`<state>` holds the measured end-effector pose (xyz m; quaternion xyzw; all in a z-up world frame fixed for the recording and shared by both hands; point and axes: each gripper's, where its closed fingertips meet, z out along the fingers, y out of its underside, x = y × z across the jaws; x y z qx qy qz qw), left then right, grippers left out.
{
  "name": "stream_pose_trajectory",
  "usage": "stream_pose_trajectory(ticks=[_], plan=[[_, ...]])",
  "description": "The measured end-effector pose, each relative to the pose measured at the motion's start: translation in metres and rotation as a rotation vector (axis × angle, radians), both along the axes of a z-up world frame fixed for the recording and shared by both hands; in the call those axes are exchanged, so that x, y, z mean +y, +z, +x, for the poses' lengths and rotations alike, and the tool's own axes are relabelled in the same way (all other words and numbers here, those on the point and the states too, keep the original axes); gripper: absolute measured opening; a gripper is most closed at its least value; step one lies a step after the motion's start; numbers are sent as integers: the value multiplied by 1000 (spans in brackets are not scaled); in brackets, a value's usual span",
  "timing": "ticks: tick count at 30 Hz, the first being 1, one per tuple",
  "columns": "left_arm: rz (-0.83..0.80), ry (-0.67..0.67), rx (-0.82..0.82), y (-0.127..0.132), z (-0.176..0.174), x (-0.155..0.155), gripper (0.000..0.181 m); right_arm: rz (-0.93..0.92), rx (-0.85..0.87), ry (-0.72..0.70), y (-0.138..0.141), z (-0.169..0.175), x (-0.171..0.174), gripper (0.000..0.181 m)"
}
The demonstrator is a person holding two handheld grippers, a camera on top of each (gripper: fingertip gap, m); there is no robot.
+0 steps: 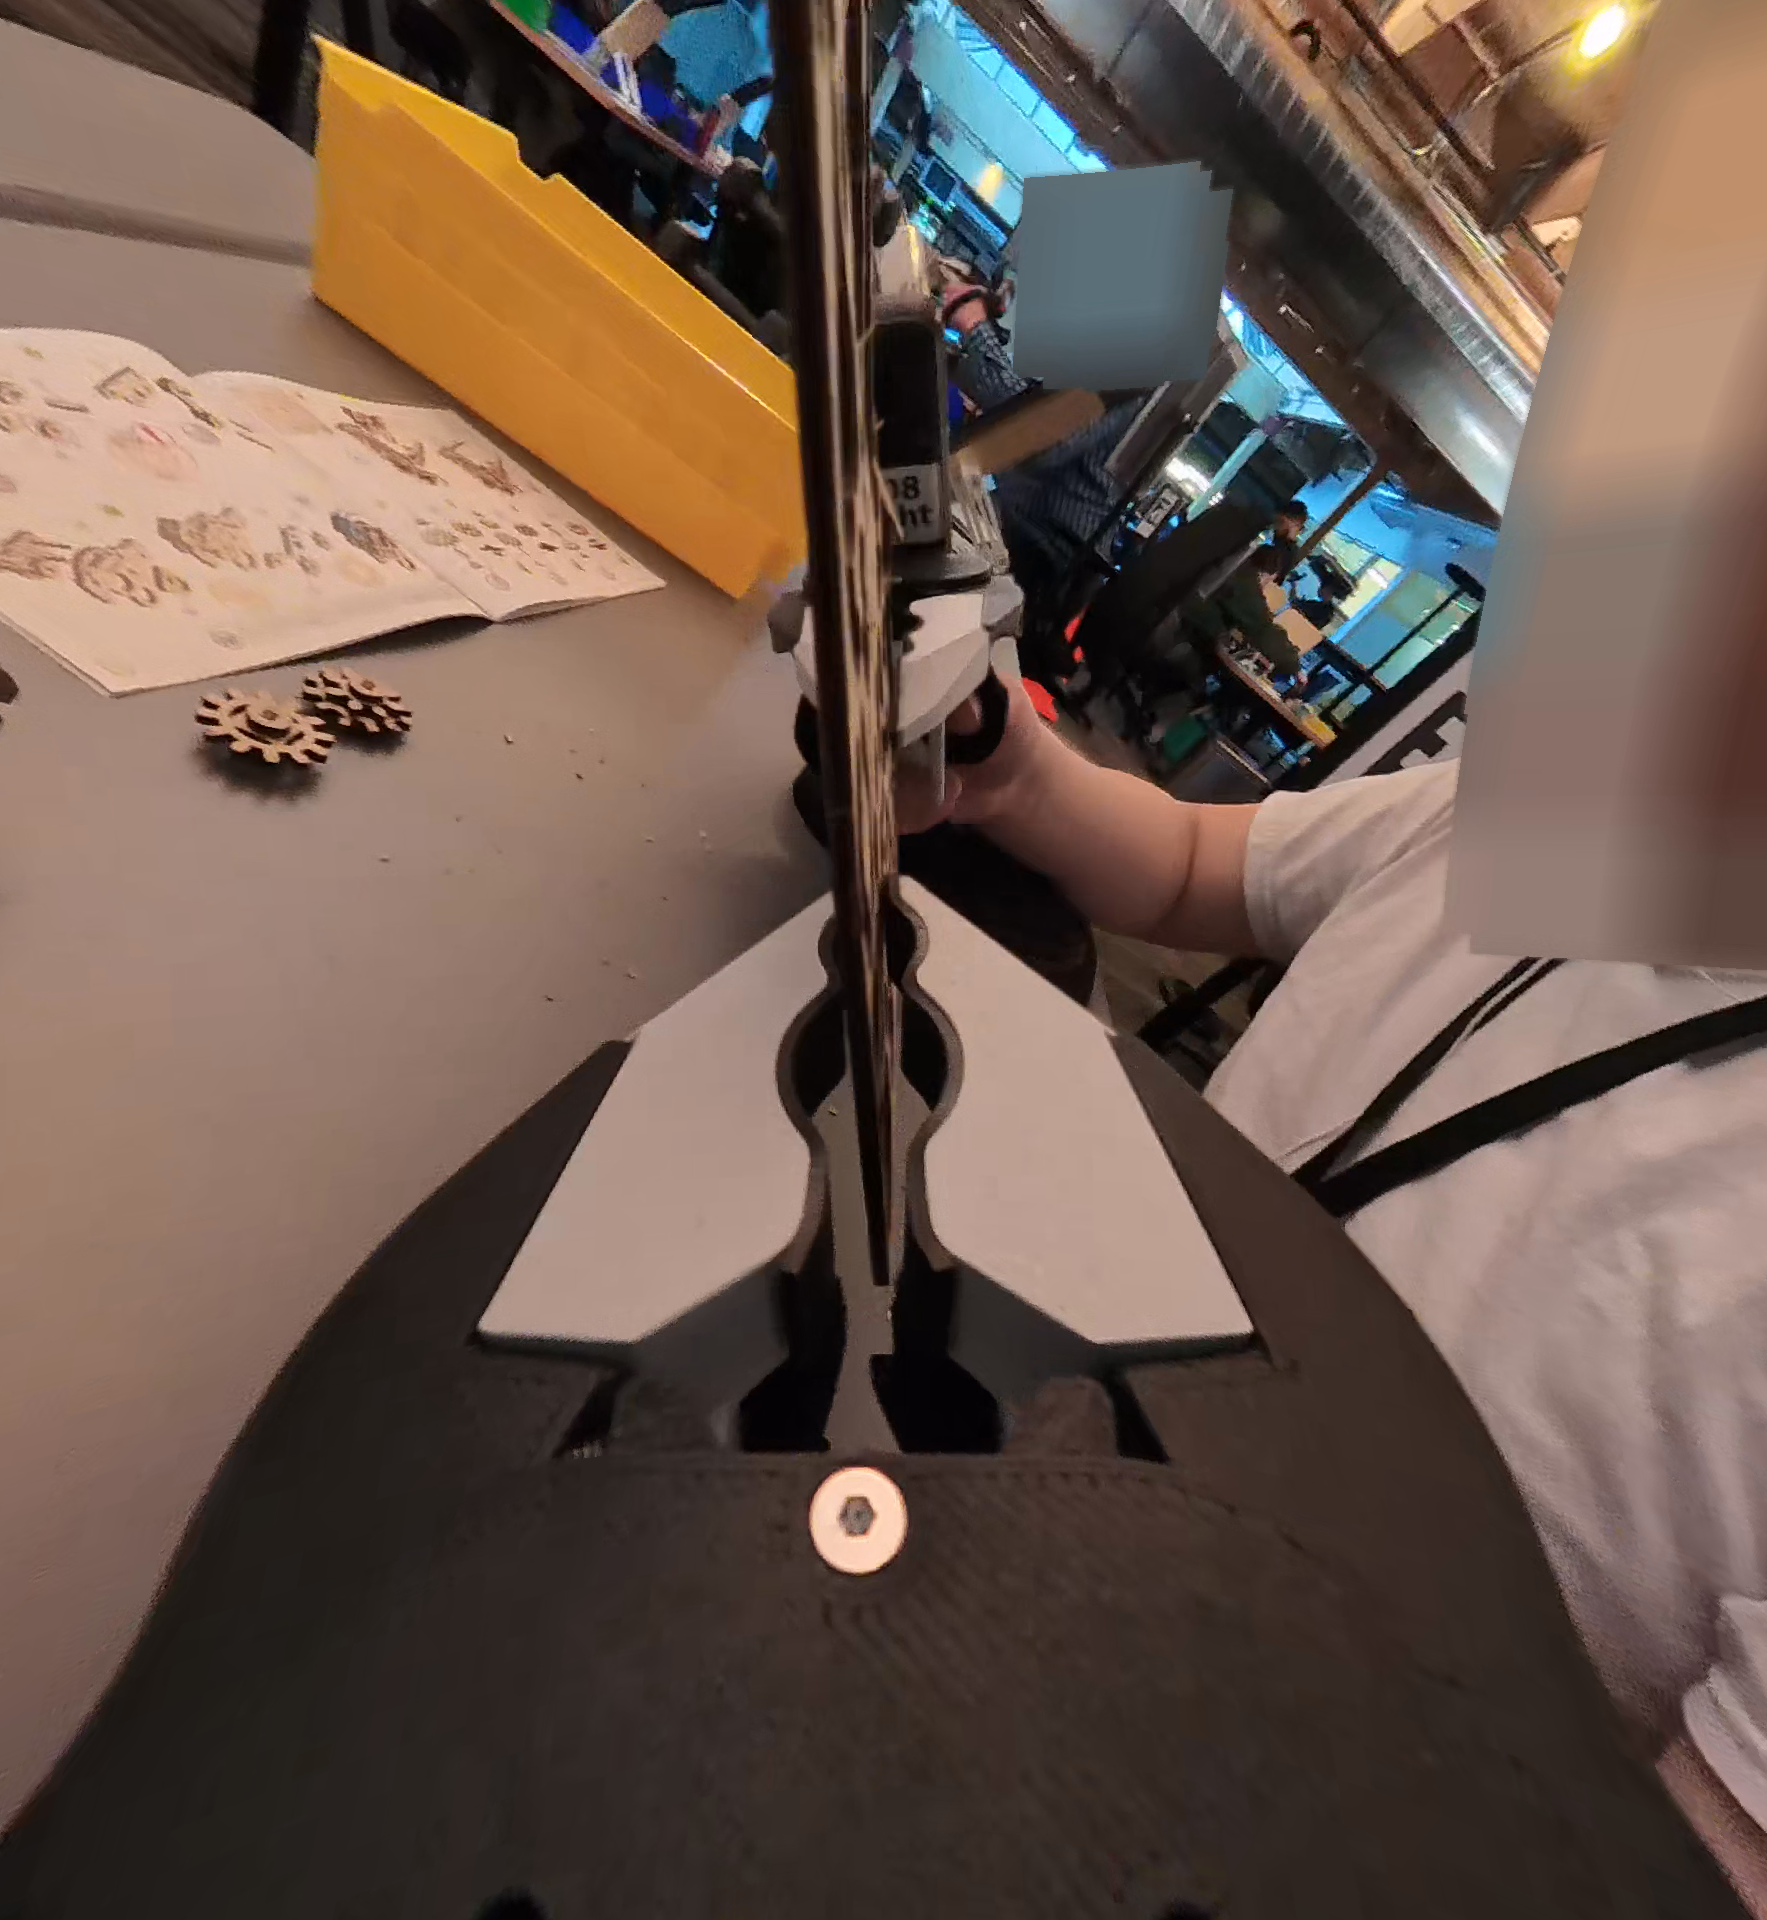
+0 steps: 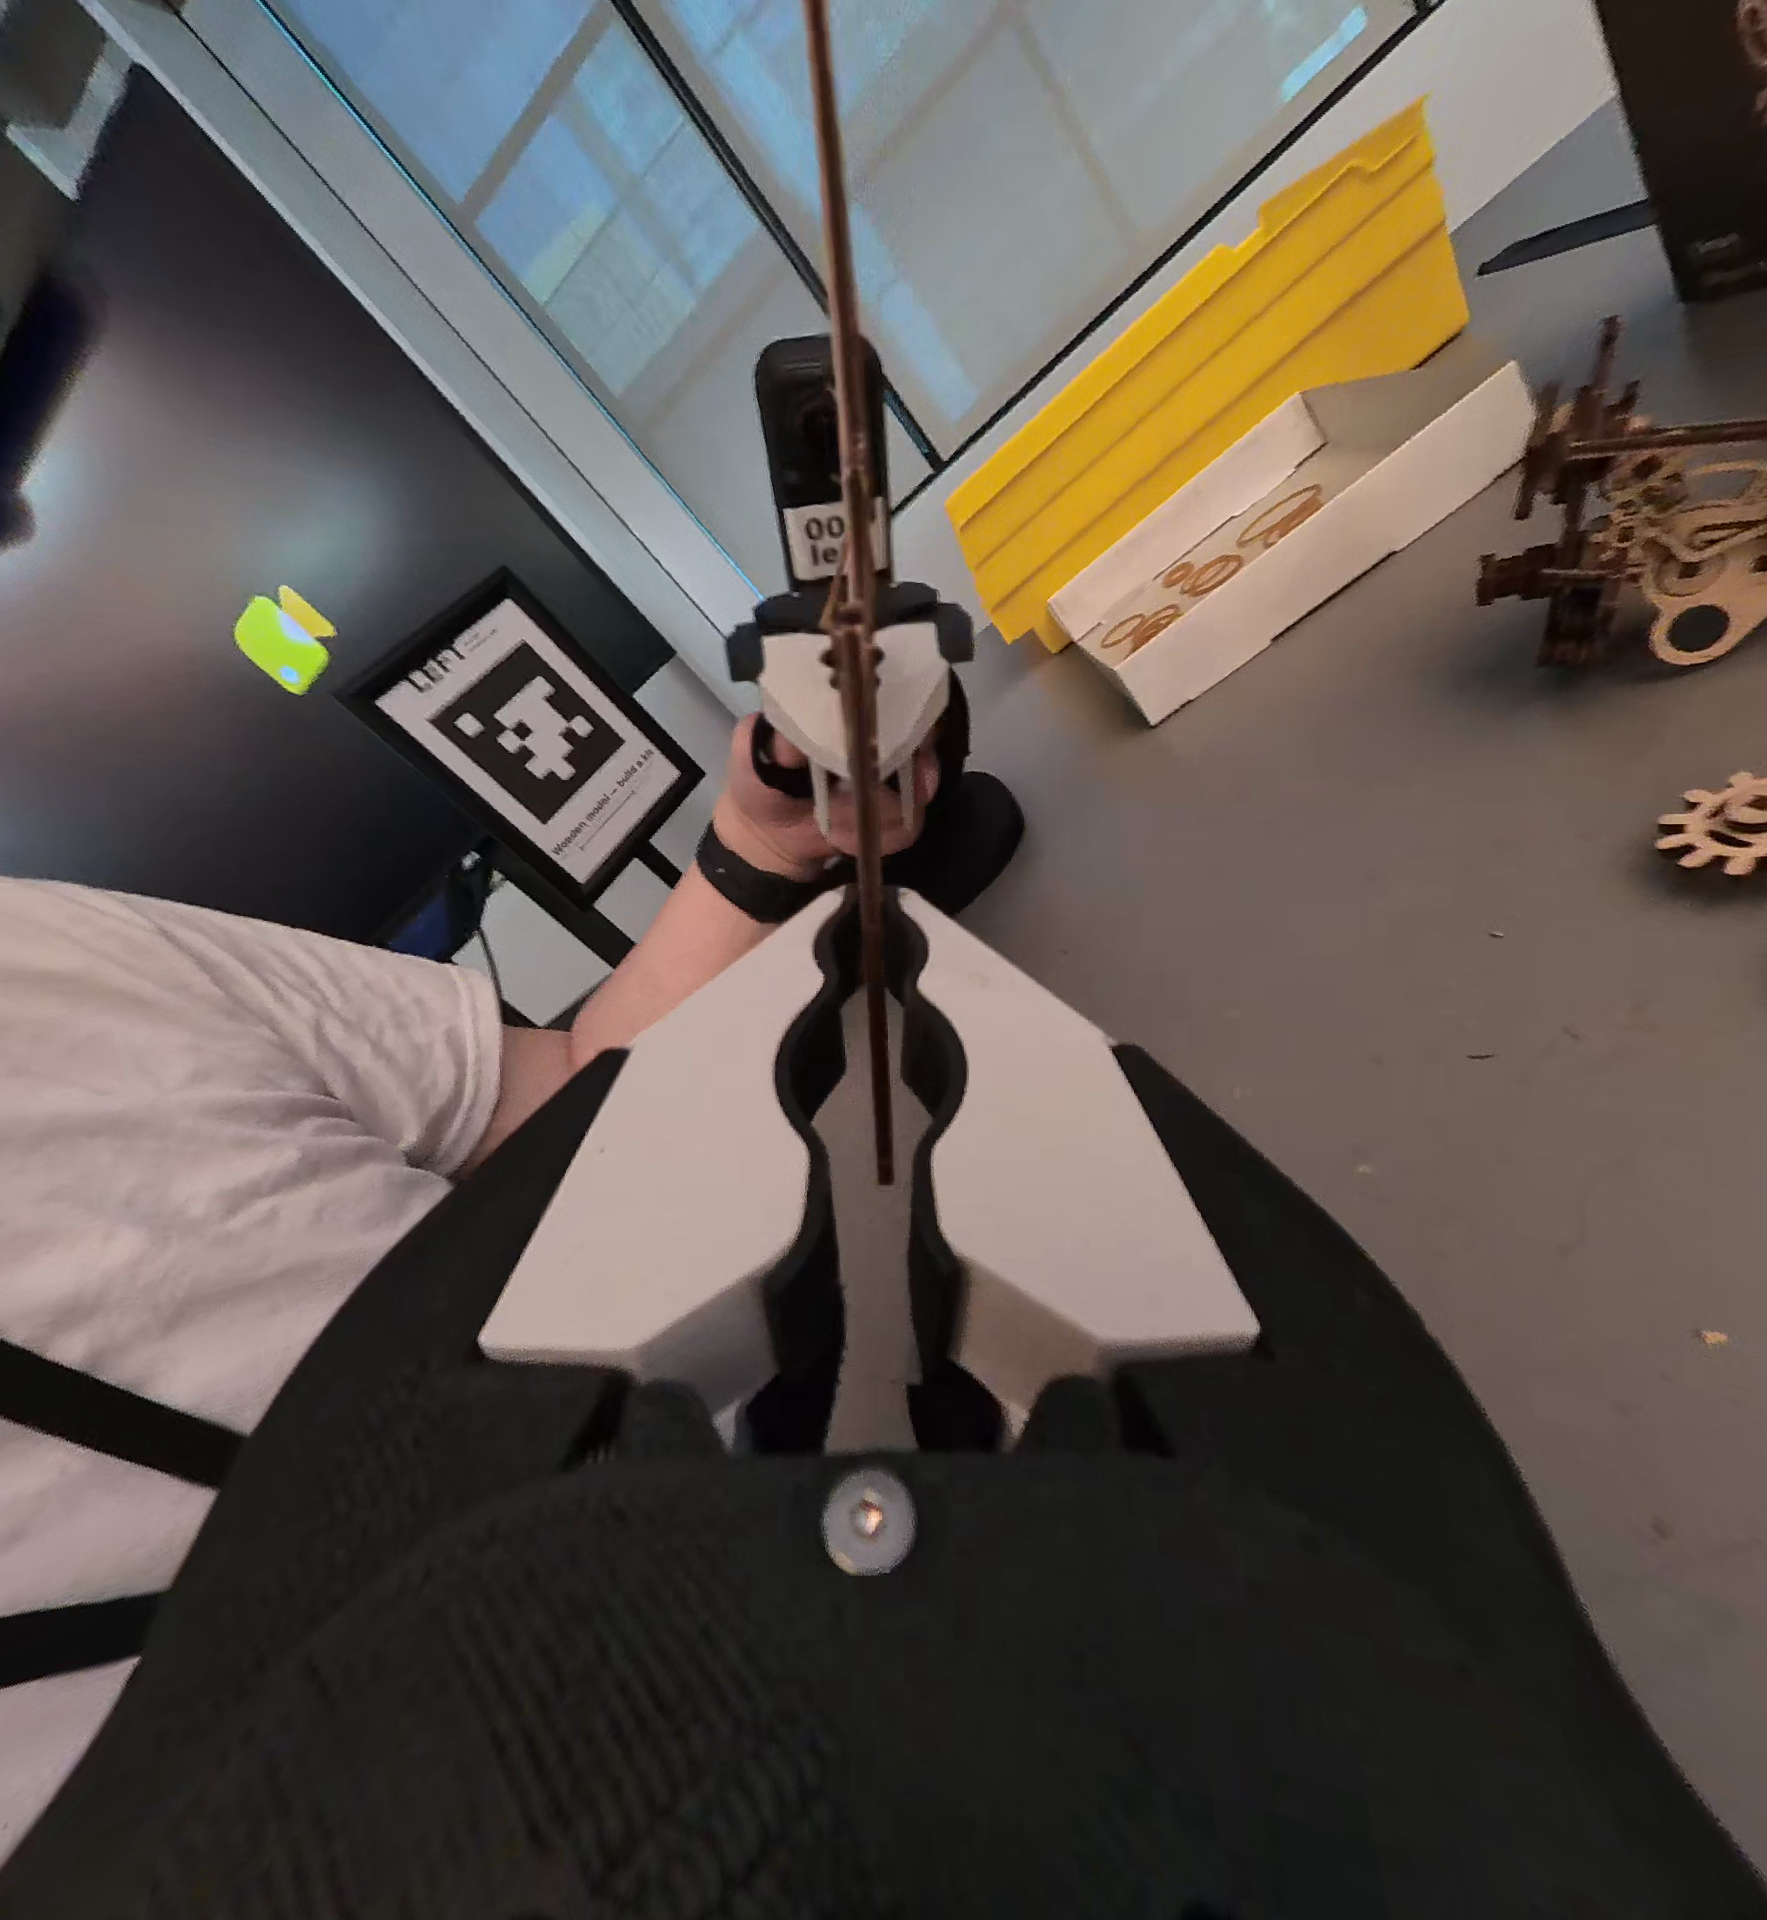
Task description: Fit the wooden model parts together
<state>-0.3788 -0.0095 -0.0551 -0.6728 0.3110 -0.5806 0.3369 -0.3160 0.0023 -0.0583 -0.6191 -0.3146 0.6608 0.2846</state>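
A thin dark wooden sheet [image 1: 835,416] stands edge-on between my two grippers, which face each other above the grey table [image 1: 443,935]. My left gripper [image 1: 863,920] is shut on one end of it. My right gripper [image 2: 866,920] is shut on the other end of the same sheet [image 2: 876,1039]. The right gripper also shows in the left wrist view [image 1: 905,675], and the left gripper shows in the right wrist view [image 2: 848,696], each held by a hand. Two small wooden gears [image 1: 266,724] lie on the table to the left.
An open instruction booklet [image 1: 235,499] and a yellow bin [image 1: 546,312] lie on the table. A white box [image 2: 1294,530] holds wooden rings, beside a partly built wooden model [image 2: 1668,530], a loose gear [image 2: 1752,821] and a dark box [image 2: 1741,135]. A person in a white shirt [image 2: 183,1143] is close. Tip to tip, the grippers are about 8 cm apart.
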Motion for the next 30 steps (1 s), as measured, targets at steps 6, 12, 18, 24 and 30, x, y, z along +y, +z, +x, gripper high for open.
stream_pose_trajectory(ticks=[6,12,18,24,30], plan=[[37,30,0,5,-3,2,1,218,-38,-113,7,8,15,29],[13,34,-16,5,-1,4,1,916,-239,-785,63,119,99,42],[95,-10,-9,4,21,-4,1,1291,-397,-1550,120,273,115,32],[111,-26,11,2,31,-9,1,1215,-415,-1607,113,300,124,31],[106,12,19,1,27,-3,1,1275,-405,-1592,123,295,116,28]])
